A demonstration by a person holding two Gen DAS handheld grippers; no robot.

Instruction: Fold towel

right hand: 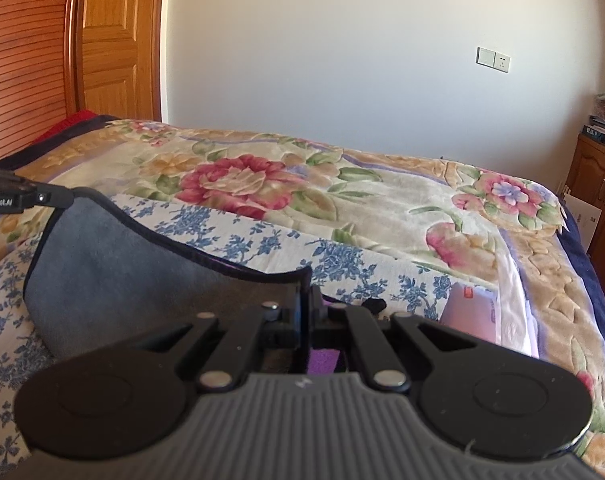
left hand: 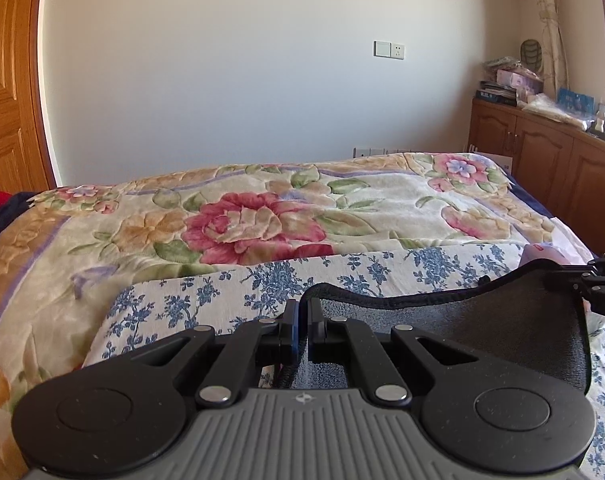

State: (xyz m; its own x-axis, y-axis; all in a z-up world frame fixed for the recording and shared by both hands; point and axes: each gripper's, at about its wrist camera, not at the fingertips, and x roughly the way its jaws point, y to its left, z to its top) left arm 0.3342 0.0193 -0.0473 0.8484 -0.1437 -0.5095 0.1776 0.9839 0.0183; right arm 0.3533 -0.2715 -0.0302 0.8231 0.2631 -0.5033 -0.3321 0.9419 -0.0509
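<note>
In the left wrist view, the left gripper [left hand: 301, 322] was clamped on a corner of the grey towel [left hand: 482, 320], whose dark-trimmed top edge sagged across to the right gripper [left hand: 594, 280] at the frame's right edge. In the right wrist view, the right gripper [right hand: 305, 312] pinched the towel's [right hand: 122, 264] opposite corner; the towel hung over the blue-flowered sheet [right hand: 262, 248] near the bed's [right hand: 522, 272] front edge, floral blanket [right hand: 362, 200] beyond.

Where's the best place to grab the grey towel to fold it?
By its two top corners, coming in along the dark hemmed edge. The left gripper and right gripper each pinch a corner, so the grey towel hangs spread between them.
</note>
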